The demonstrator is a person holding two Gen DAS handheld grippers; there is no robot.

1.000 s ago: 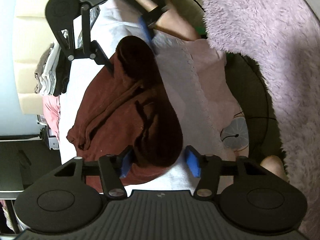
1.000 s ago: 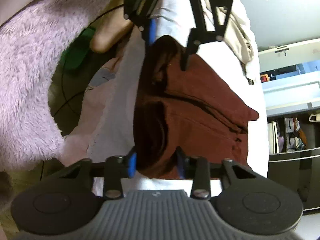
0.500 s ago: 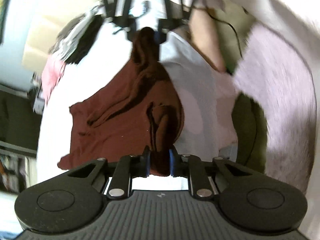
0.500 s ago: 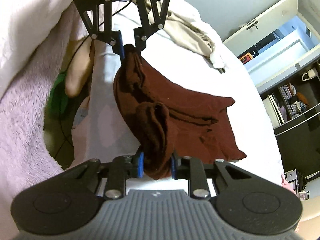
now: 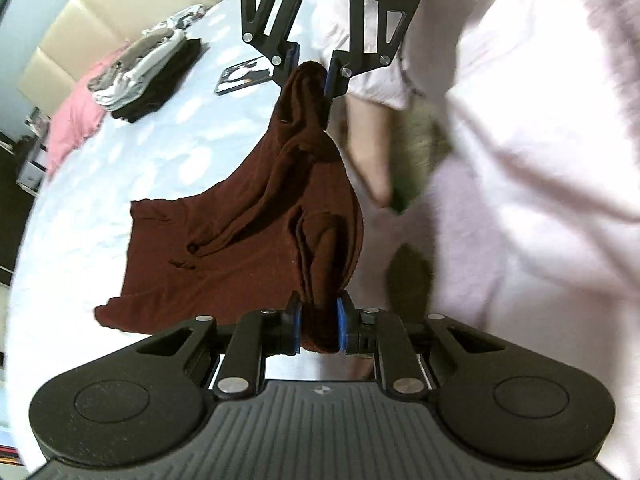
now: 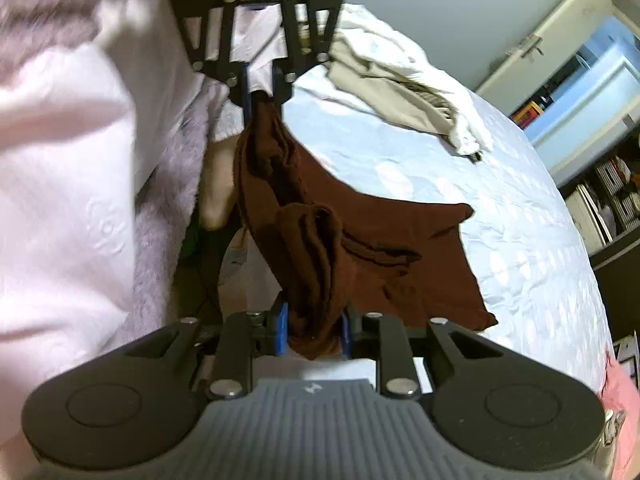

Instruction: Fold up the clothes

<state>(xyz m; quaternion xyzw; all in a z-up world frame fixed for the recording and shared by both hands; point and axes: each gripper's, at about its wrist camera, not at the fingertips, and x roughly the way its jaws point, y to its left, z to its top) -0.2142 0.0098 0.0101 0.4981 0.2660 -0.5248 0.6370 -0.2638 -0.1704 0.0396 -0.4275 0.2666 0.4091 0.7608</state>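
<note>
- the left gripper (image 5: 318, 326) has its jaws pinched on a bunched corner of the maroon garment (image 5: 240, 240).
- the right gripper (image 6: 314, 330) has its jaws clamped on the other bunched corner.
- the garment hangs between them; its far edge trails on the bed (image 5: 120, 160).
- it looks soft, light and limp, so it will likely sag; grip the corners.

One garment (image 5: 240, 248); two claws (image 5: 318, 326); one bed (image 5: 120, 160)
</note>
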